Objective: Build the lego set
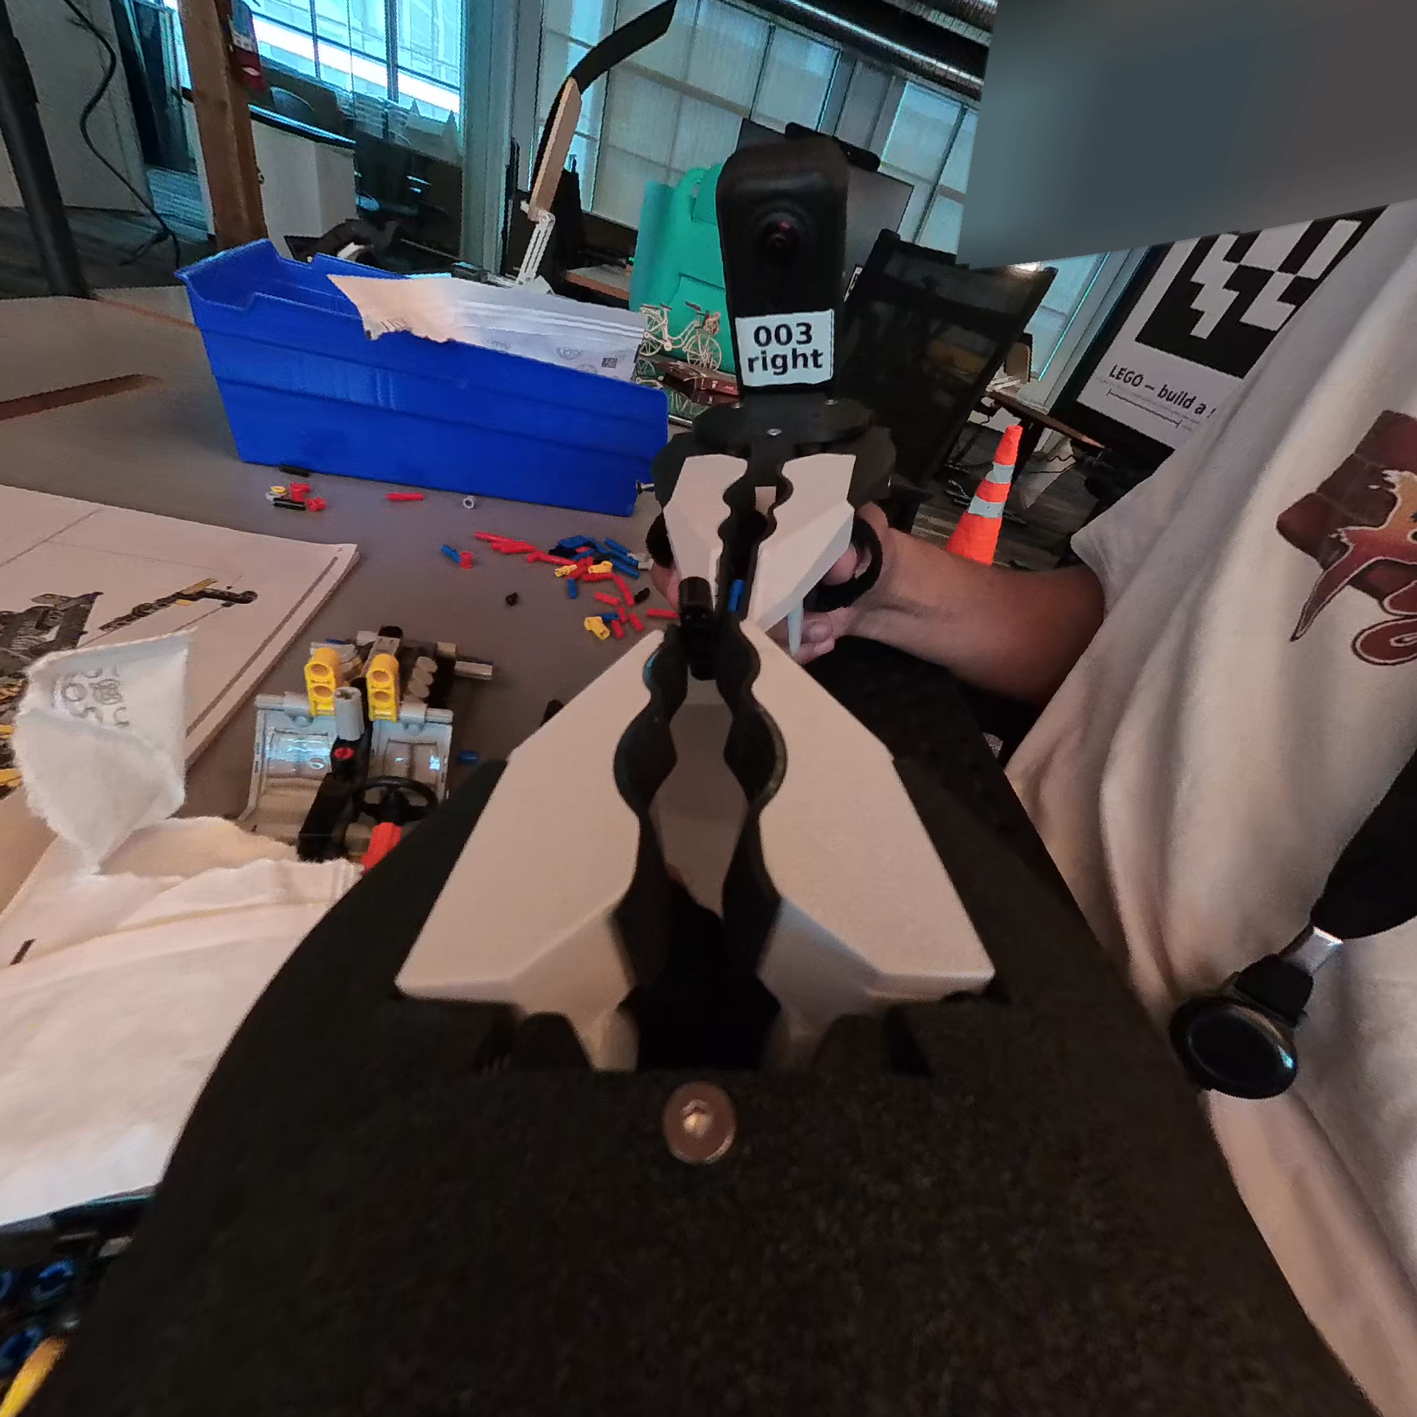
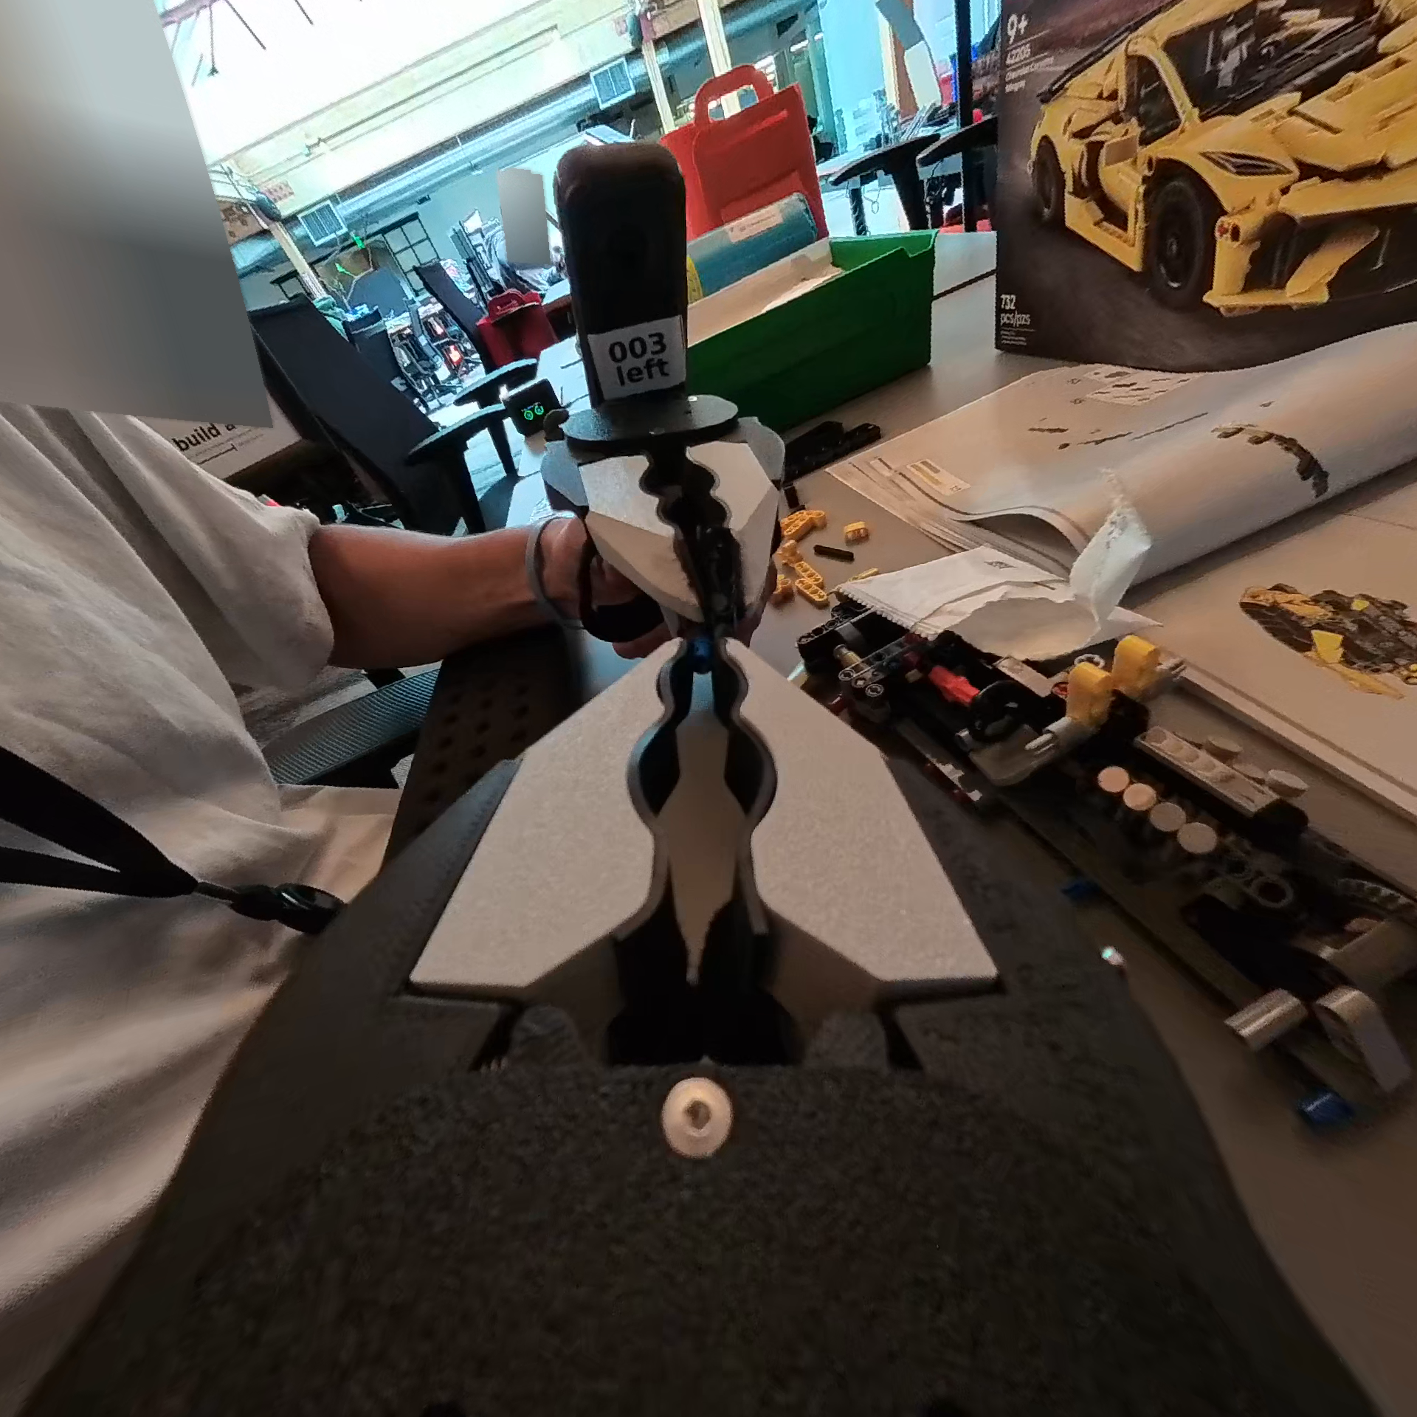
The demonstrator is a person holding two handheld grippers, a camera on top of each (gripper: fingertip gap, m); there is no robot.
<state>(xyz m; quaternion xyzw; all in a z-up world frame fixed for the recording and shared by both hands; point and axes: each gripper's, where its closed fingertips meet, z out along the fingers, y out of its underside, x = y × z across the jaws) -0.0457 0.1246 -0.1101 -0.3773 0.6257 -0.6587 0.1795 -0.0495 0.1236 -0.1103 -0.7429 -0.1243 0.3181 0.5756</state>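
Lego pin (blue) pinched btwn both claws, tip-to-tip.

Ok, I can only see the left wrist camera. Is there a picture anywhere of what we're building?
Observer: Yes. The right wrist view shows the box standing behind the instruction booklet, with a yellow car pictured on it.
Operator: Is there another bin besides the blue bin?
Observer: Yes, a green bin sits left of the box in that view.
Operator: Any loose pieces bigger than these little pins?
Observer: A few yellow beams lie on the table between the left tool and the booklet.
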